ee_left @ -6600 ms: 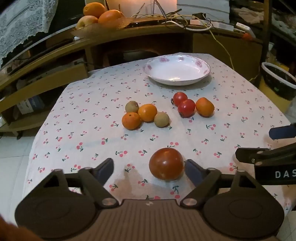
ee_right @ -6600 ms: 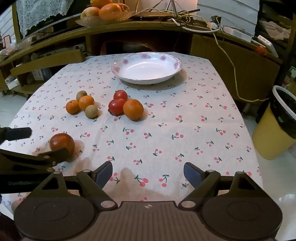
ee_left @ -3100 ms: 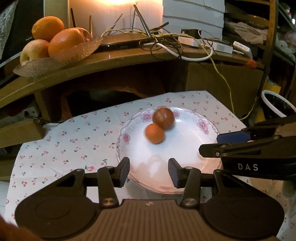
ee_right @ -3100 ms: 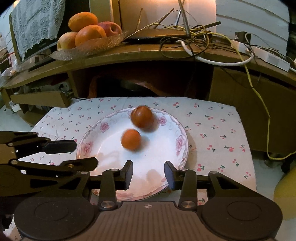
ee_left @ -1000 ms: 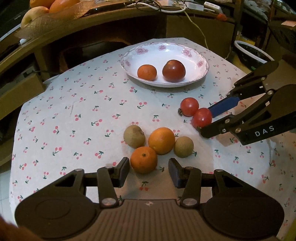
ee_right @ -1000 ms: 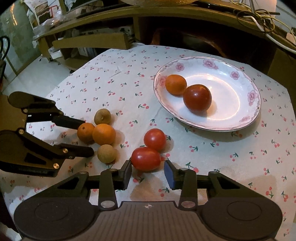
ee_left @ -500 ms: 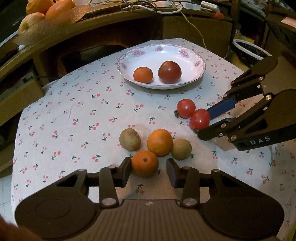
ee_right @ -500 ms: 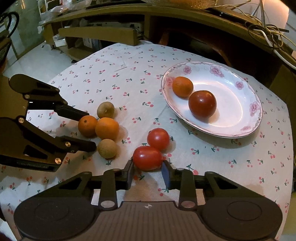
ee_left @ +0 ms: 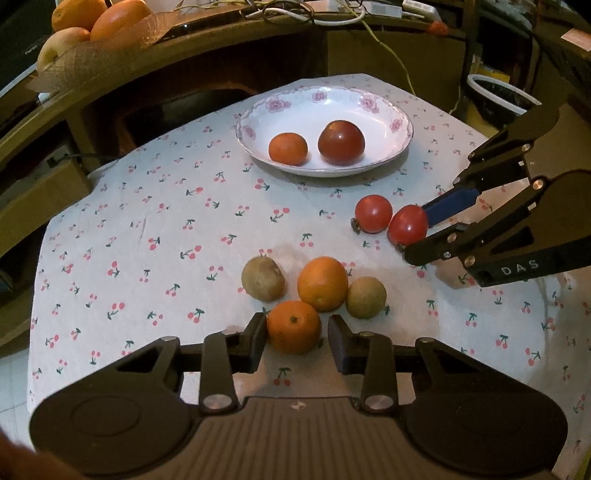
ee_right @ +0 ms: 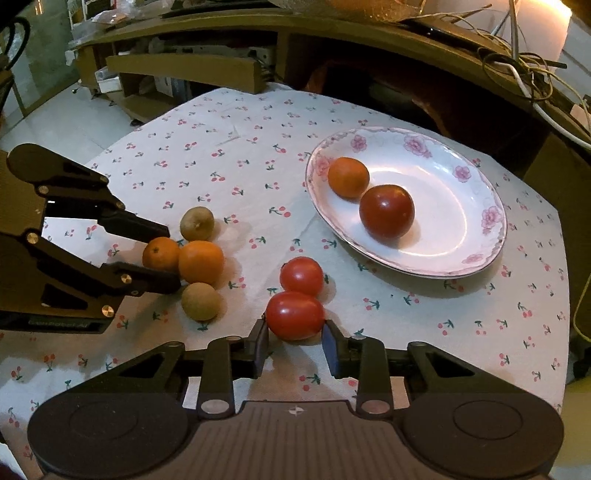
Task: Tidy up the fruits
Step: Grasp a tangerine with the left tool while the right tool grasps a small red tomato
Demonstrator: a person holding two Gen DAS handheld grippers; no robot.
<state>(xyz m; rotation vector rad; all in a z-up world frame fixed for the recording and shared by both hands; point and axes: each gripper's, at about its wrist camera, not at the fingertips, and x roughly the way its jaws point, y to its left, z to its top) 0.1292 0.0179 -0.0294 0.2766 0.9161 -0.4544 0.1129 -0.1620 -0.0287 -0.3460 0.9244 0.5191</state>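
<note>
My left gripper (ee_left: 297, 338) is closed around a small orange (ee_left: 293, 326) on the cherry-print tablecloth; a bigger orange (ee_left: 323, 283) and two brown kiwis (ee_left: 263, 277) touch or flank it. My right gripper (ee_right: 294, 341) is closed around a red tomato (ee_right: 294, 315), with a second tomato (ee_right: 301, 276) just beyond it. The white flowered plate (ee_left: 399, 127) holds an orange (ee_left: 287, 148) and a large dark red tomato (ee_left: 341, 142). Both gripped fruits still rest on the table.
A wooden shelf runs behind the table, with a glass bowl of fruit (ee_left: 92, 26) and tangled cables (ee_right: 517, 62). A waste bin (ee_left: 498, 98) stands at the table's far right. The table edge drops off at left to floor.
Both grippers have moved forward and closed: the left onto the small orange, the right onto the near tomato. The fruit on the plate has not moved.
</note>
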